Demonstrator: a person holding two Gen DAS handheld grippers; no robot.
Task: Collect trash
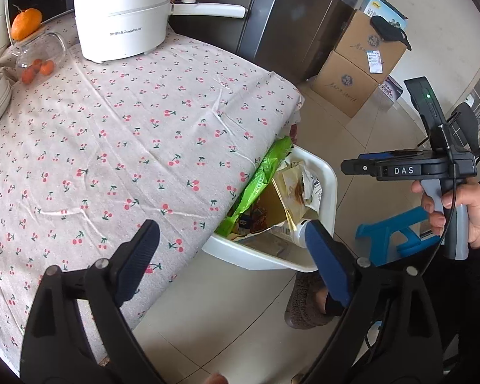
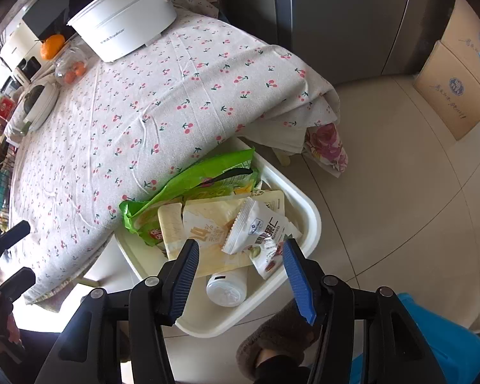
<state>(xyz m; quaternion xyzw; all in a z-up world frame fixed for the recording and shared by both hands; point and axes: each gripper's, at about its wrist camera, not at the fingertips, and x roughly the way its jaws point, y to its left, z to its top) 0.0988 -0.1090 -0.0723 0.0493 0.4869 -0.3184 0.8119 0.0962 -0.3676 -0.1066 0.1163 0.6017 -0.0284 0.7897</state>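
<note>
The left gripper (image 1: 232, 246) stands wide apart and empty above the table edge. The right gripper (image 2: 240, 265) is half apart, holding nothing, over the white plastic bin (image 2: 313, 220). Crinkled wrappers (image 2: 256, 227), a green bag (image 2: 195, 185) and a smooth bottle (image 2: 227, 288) lie inside.

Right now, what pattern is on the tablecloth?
Small pink cherries on pale cloth; tablecloth shows best in the left wrist view.
</note>
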